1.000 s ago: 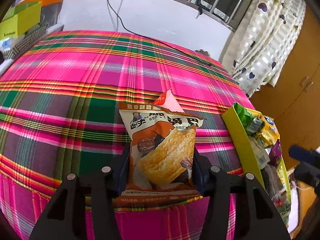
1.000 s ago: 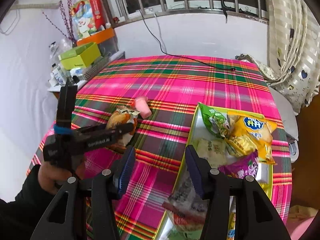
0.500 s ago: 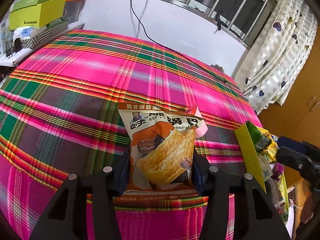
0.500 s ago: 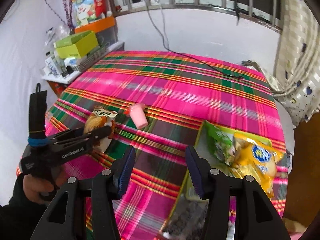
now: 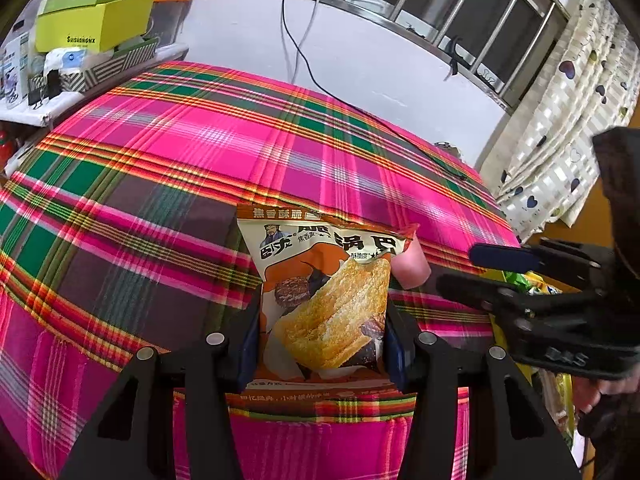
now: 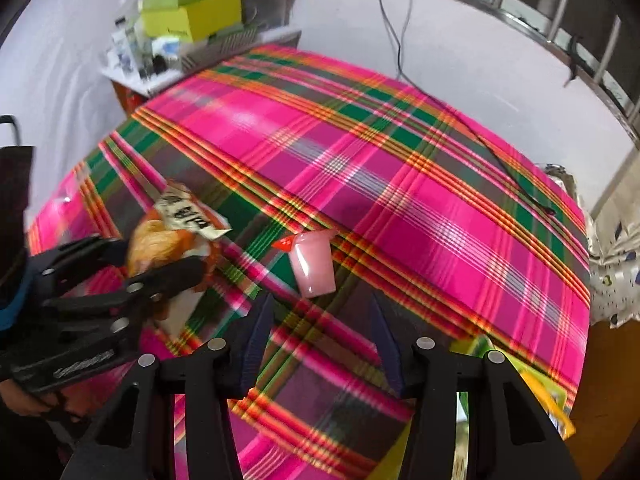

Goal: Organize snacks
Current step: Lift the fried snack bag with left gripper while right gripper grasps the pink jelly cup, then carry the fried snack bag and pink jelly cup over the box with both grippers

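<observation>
My left gripper is shut on an orange and white rice-crust snack bag, held upright above the plaid tablecloth; the bag also shows in the right wrist view. A pink jelly cup with a red tab lies on the cloth just ahead of my right gripper, which is open and empty. The cup shows behind the bag in the left wrist view. The right gripper also appears in the left wrist view, to the right of the bag.
A yellow tray of snack packs sits at the table's right edge, mostly hidden. A side shelf with a lime-green box and bottles stands at the back left. A black cable runs across the far cloth. A curtain hangs right.
The right gripper swung left from over the tray toward the pink jelly cup and came lower. The left gripper kept hold of the snack bag and moved a little.
</observation>
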Motion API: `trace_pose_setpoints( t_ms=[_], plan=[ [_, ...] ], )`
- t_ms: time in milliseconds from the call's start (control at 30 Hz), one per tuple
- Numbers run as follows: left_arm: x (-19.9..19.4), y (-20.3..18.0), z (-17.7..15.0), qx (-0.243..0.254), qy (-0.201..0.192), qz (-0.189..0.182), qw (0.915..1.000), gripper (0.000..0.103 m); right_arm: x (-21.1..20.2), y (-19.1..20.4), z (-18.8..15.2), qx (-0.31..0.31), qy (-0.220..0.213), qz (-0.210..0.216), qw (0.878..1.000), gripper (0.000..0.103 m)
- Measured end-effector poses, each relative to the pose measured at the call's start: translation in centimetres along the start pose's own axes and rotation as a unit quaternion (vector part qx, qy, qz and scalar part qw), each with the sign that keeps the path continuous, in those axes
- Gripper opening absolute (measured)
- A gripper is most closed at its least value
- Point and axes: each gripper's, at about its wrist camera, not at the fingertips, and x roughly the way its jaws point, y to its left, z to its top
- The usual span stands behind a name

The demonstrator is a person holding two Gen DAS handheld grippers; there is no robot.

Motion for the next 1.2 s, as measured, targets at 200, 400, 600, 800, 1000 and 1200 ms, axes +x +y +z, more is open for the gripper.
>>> trace_pose_setpoints(
  t_ms=[200, 400, 600, 800, 1000, 1200],
  plan=[
    [0.1, 0.0, -0.1, 0.001, 0.003, 0.0, 1.0, 0.051, 3.2, -0.5, 1.3, 0.005, 0.031, 0.009, 0.999, 0.047],
    [0.1, -0.2, -0.3, 0.005, 0.005, 0.002, 1.0, 0.051, 4.8, -0.1, 2.2, 0.001, 0.042, 0.019, 0.999, 0.038],
    [0.2, -0.3, -0.3, 0.01, 0.005, 0.005, 0.9999, 0.051, 4.9, 0.5, 2.5, 0.001, 0.036, 0.022, 0.999, 0.026],
    [0.1, -0.5, -0.3, 0.016, 0.001, 0.011, 0.9998, 0.051, 3.1, 0.3, 2.0, 0.019, 0.014, 0.027, 0.999, 0.026],
    [0.1, -0.7, -0.3, 0.025, -0.001, 0.016, 0.9996, 0.051, 1.4, 0.2, 1.1, 0.035, 0.0, 0.031, 0.999, 0.026],
    [0.0, -1.1, -0.3, 0.036, -0.004, 0.021, 0.9991, 0.051, -0.9, 0.2, 0.0, 0.046, -0.017, 0.03, 0.998, 0.026]
  ],
)
